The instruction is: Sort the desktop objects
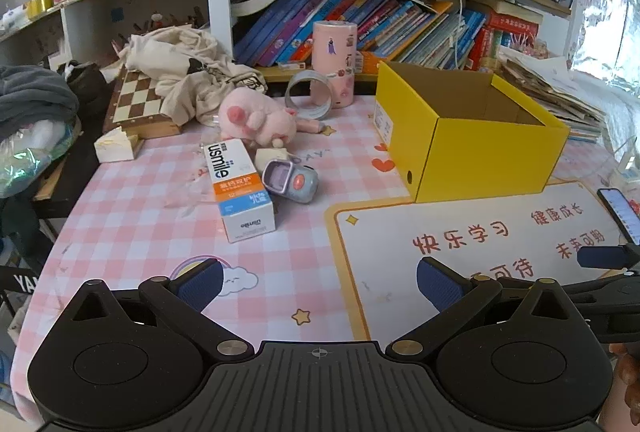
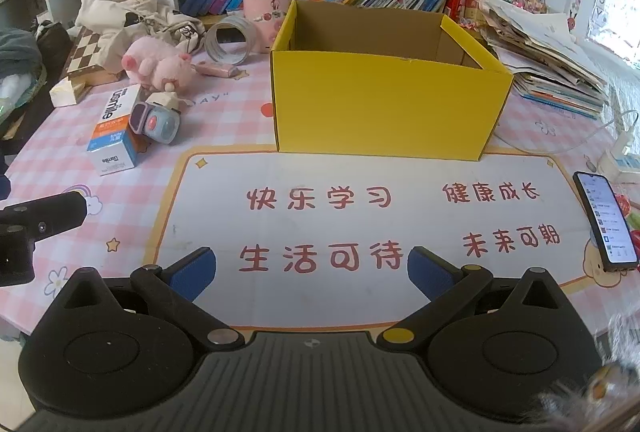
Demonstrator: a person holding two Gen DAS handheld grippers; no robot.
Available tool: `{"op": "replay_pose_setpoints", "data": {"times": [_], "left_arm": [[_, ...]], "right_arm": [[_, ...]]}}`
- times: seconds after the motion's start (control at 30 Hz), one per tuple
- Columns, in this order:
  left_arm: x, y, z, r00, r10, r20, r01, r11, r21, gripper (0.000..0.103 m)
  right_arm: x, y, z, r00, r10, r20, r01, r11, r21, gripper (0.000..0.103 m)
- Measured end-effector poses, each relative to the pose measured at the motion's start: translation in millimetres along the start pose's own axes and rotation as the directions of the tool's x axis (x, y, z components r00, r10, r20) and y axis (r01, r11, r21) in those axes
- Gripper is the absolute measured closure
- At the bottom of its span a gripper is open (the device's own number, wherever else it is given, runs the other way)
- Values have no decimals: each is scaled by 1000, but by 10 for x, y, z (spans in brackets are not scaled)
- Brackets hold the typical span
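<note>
An empty yellow cardboard box (image 1: 472,148) (image 2: 384,112) stands open on the pink checked desk. Left of it lie a white and orange toothpaste box (image 1: 240,188) (image 2: 114,130), a small grey-purple toy (image 1: 290,181) (image 2: 156,122), a pink plush pig (image 1: 256,120) (image 2: 156,64), a tape roll (image 1: 310,94) (image 2: 228,42) and a pink cylinder (image 1: 334,62) (image 2: 266,2). My left gripper (image 1: 320,284) hovers open over the desk, short of the toothpaste box. My right gripper (image 2: 312,272) hangs open above the white mat (image 2: 360,232), in front of the yellow box. Neither holds anything.
A phone (image 2: 606,220) lies at the mat's right edge. Cloth (image 1: 188,72) and a chessboard (image 1: 136,100) sit at the back left, a paper stack (image 2: 548,60) at the right. Bookshelves (image 1: 360,24) rise behind the desk.
</note>
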State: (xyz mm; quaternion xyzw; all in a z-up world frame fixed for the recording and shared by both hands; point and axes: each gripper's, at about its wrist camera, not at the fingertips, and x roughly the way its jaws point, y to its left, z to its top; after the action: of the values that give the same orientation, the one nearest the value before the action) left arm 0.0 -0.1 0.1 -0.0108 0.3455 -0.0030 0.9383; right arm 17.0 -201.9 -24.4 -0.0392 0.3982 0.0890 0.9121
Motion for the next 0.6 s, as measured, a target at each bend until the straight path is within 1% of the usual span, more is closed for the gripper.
{"op": "replay_pose_setpoints", "data": {"times": [0.37,0.6], "left_arm": [[-10,-19,-6,1000,-2,-6,2,1000,11,0],[10,-7,-1,1000,0,-14,0,1000,-6,0]], "right_arm": [[-77,-23,37,1000,-2,21,2,1000,-4,0],[-70,-25,12,1000,-7,22,6,1000,6,0]]}}
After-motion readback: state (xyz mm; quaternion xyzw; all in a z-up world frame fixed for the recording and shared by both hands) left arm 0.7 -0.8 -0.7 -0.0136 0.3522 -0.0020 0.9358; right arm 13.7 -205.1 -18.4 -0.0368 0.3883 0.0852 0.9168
